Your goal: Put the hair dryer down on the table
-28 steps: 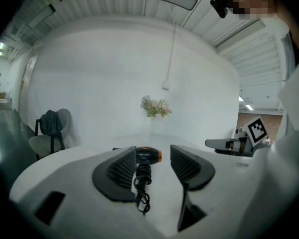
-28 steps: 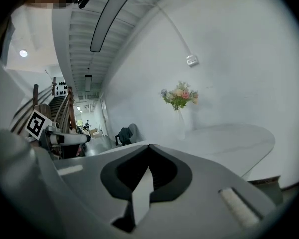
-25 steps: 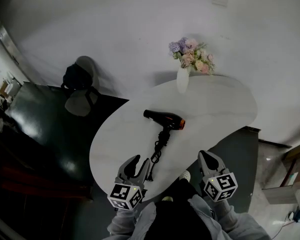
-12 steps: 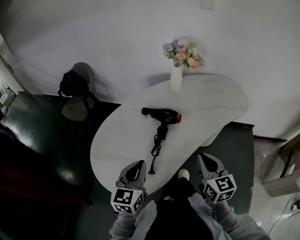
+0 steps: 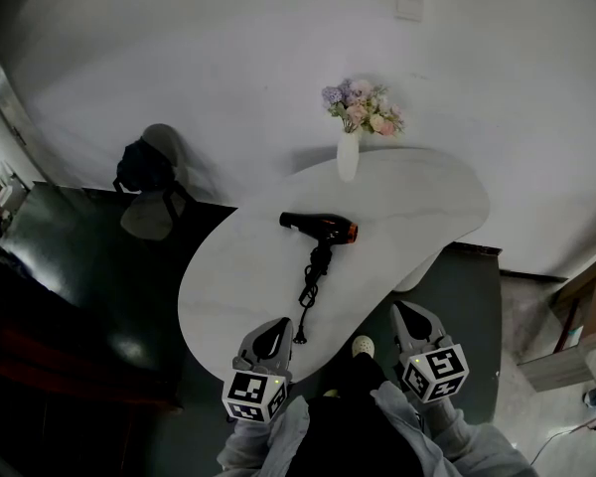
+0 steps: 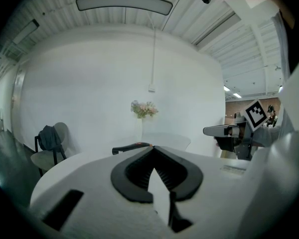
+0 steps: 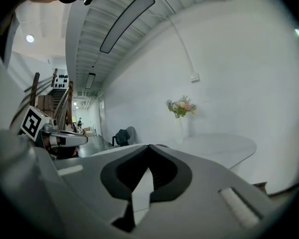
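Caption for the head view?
Hair dryer lies on the table; left tool and right tool, both shut and empty, hover near its edge.

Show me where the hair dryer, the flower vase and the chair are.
hair dryer (image 5: pixel 321 227), head view, on the middle of its black barrel.
flower vase (image 5: pixel 348 157), head view, on the vase's white body.
chair (image 5: pixel 145 217), head view, on the pale seat.

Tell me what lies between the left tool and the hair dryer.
Only the black cord of the hair dryer, trailing across the table toward the left tool; the head view shows it.
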